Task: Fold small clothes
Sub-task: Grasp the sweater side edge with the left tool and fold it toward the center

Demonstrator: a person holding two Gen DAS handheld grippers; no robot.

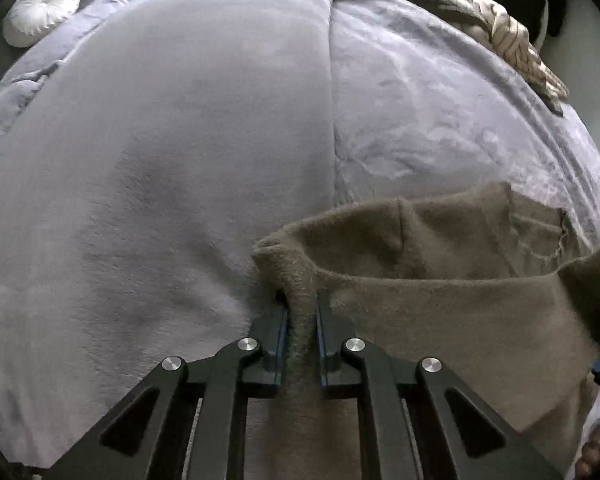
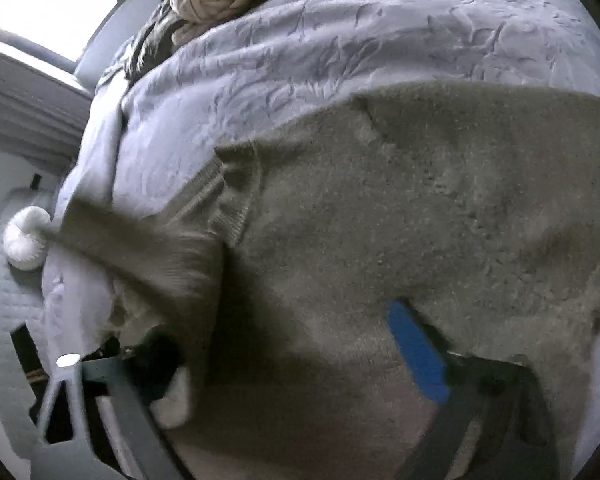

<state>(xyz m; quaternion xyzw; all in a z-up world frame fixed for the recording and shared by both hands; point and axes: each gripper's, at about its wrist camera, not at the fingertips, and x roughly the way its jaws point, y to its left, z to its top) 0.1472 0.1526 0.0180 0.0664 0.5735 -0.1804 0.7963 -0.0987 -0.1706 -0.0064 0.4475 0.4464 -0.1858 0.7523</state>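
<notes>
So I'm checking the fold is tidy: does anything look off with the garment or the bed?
The brown sweater is bunched, not flat: the left gripper pinches a rolled ridge of it and a flap stands up behind. On the bed, the gray blanket covers only part of the patterned cover.

A brown-grey knitted garment (image 2: 400,208) is seen spread over the lilac bedspread (image 2: 340,40). The right gripper (image 2: 284,344) is blurred, jaws parted, one blue pad (image 2: 416,356) laid against the knit.
</notes>
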